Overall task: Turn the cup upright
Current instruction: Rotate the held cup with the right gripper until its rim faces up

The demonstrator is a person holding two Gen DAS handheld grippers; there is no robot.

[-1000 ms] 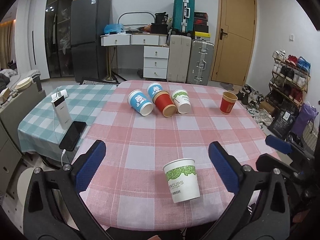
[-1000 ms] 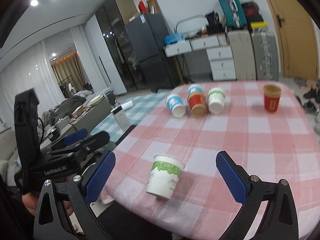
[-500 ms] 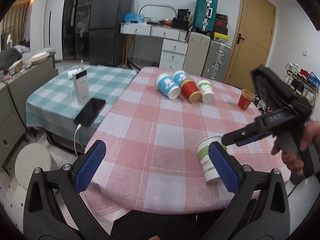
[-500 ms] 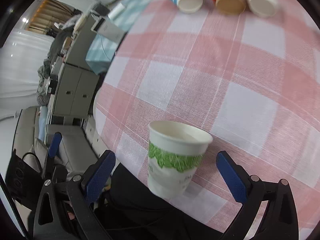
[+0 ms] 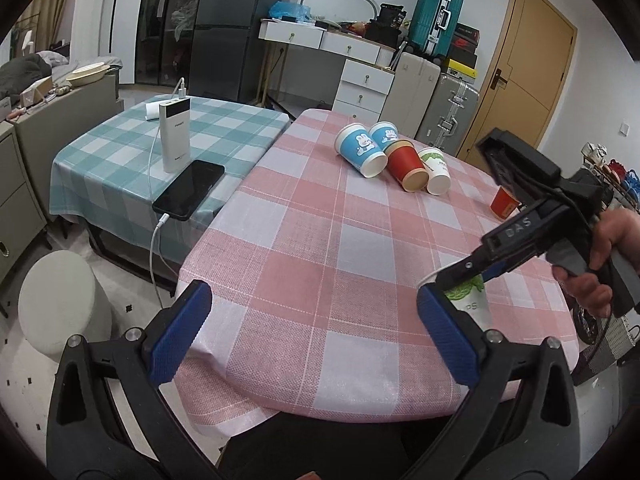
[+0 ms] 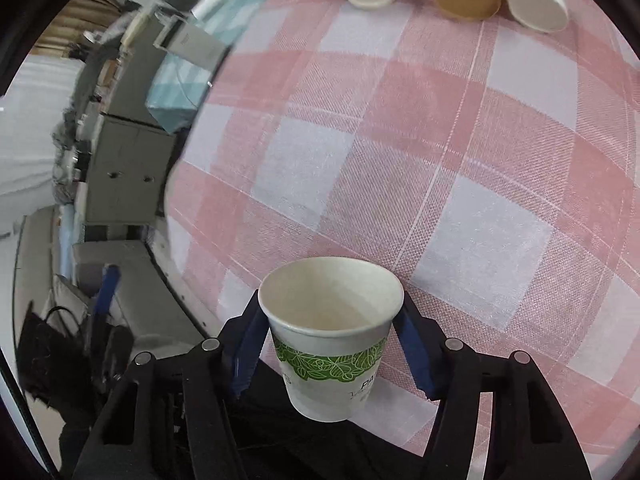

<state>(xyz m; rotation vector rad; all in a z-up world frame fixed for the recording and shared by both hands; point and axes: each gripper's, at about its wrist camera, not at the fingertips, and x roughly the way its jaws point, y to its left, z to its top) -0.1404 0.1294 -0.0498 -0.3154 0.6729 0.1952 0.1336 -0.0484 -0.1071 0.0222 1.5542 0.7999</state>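
A white paper cup with a green leaf band (image 6: 332,344) stands mouth up at the near edge of the pink checked table (image 6: 400,140). My right gripper (image 6: 330,344) is shut on it, one blue pad on each side just below the rim. In the left wrist view the cup (image 5: 470,300) is partly hidden behind the right gripper and my own right finger. My left gripper (image 5: 316,340) is open and empty, over the table's near left corner.
Several cups lie on their sides at the far end: blue (image 5: 360,150), red (image 5: 406,166), white-green (image 5: 436,170). A red cup (image 5: 504,204) stands at the right. A phone (image 5: 190,190) and power bank (image 5: 174,136) sit on the teal table to the left.
My right gripper tilted downward, moved in around the white-green cup and closed on it. My left gripper swung left, away from the cup.
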